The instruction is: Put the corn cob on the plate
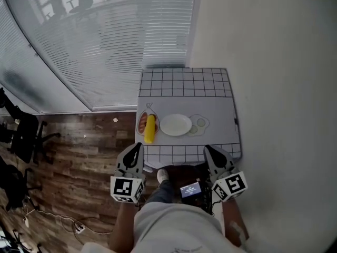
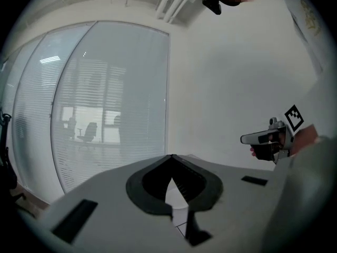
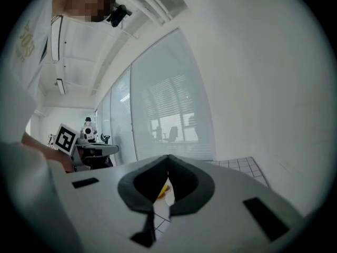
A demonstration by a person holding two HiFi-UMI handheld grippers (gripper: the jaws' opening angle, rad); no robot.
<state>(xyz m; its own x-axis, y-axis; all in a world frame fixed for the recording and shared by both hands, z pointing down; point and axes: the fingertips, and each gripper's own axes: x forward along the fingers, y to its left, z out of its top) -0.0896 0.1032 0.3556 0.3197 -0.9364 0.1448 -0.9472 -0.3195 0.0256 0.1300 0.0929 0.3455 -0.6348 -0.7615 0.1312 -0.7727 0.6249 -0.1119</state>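
Observation:
A yellow corn cob (image 1: 150, 128) lies on the small gridded table (image 1: 184, 83), just left of an empty white plate (image 1: 176, 124). Both grippers hover short of the table's near edge, apart from both objects. My left gripper (image 1: 138, 146) is shut with nothing in it and points toward the corn's near end. My right gripper (image 1: 207, 148) is also shut and empty, near the table's right front corner. In the left gripper view the closed jaws (image 2: 171, 158) hide most of the table. Through the gap below the right gripper (image 3: 168, 158) a bit of yellow corn (image 3: 164, 190) shows.
A reddish item (image 1: 142, 122) lies left of the corn, and a pale egg-like shape (image 1: 198, 124) sits right of the plate. A white wall runs along the right, glass with blinds behind. Wooden floor (image 1: 79, 152) with chairs and cables lies to the left.

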